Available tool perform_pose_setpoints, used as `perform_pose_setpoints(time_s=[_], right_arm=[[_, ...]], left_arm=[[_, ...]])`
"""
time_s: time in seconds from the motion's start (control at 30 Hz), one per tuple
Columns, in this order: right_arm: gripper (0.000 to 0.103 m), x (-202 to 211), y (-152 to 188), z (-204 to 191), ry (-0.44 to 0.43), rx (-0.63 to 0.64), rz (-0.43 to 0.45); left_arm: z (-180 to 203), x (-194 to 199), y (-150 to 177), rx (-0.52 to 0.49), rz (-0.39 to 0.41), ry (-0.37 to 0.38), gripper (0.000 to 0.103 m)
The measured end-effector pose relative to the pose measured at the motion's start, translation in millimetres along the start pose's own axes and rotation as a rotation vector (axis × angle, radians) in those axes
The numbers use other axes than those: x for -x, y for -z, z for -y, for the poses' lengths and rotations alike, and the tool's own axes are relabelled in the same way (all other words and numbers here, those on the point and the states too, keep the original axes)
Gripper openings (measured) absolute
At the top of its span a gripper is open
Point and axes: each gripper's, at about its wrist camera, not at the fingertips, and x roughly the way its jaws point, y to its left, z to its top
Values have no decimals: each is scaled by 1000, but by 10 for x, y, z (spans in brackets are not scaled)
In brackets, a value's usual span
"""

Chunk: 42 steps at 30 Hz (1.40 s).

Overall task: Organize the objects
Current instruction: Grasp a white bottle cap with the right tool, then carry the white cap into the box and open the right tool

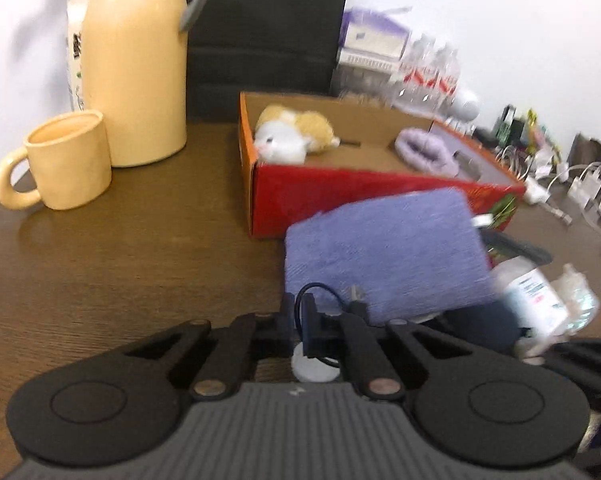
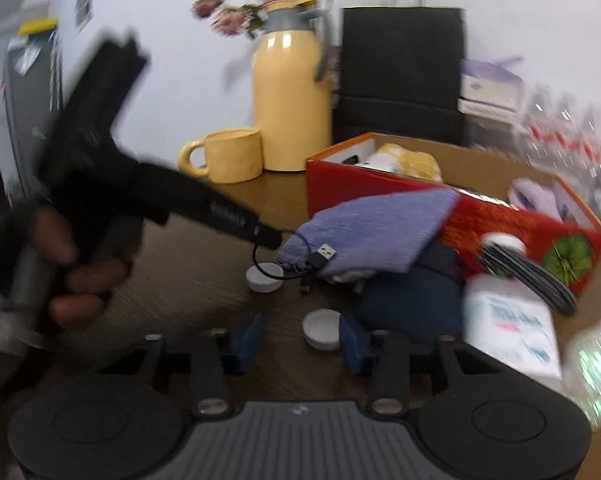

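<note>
My left gripper [image 1: 318,320] is shut on a purple towel [image 1: 384,252] together with a black USB cable [image 1: 320,296], held above the table in front of the red cardboard box [image 1: 380,200]. In the right wrist view the left gripper [image 2: 272,240] grips the towel [image 2: 368,228] at its corner, with the USB cable [image 2: 324,254] dangling. The box [image 2: 380,188] holds a plush cat [image 1: 292,134] and a lilac fluffy item [image 1: 424,152]. My right gripper [image 2: 300,340] is open and empty, low over the table near a white cap [image 2: 320,328].
A yellow jug [image 1: 136,60] and yellow mug [image 1: 68,160] stand at the back left. A black bag [image 1: 268,28] is behind the box. A white bottle [image 1: 536,300], a dark blue object [image 2: 412,300], a second white cap [image 2: 262,276] and chargers [image 1: 580,184] lie on the right.
</note>
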Motion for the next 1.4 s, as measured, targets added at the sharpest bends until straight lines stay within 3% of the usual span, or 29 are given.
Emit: perform_pose_setpoints(time_s=[0.07, 0.2, 0.33, 0.47, 0.63, 0.73, 0.87, 1.07, 1.13, 1.27, 1.4], right_arm=[[31, -110, -17, -36, 9, 15, -19], [5, -226, -27, -36, 47, 29, -65], [3, -56, 6, -63, 45, -7, -63], [3, 285, 150, -130, 81, -1, -54], [5, 730, 454, -157, 140, -56, -63], [14, 933, 588, -187, 202, -76, -28], [40, 1085, 682, -203, 237, -92, -6], [38, 977, 724, -168, 187, -171, -28], [27, 909, 714, -159, 197, -171, -41], [26, 879, 595, -63, 154, -179, -18], [26, 1006, 86, 264, 92, -150, 96]], left_arm=[[7, 117, 13, 15, 18, 9, 4], [43, 329, 81, 46, 30, 7, 4], [172, 623, 197, 38, 67, 4, 4], [328, 915, 390, 68, 73, 60, 4], [568, 1004, 727, 96, 2, 136, 4], [739, 1045, 846, 66, -14, 145, 4], [850, 1131, 938, 32, -7, 141, 4], [864, 1217, 963, 13, 8, 125, 3], [858, 1218, 921, 9, 16, 129, 3], [752, 1244, 555, 22, 76, 154, 3], [710, 1232, -252, -75, 261, 136, 3]])
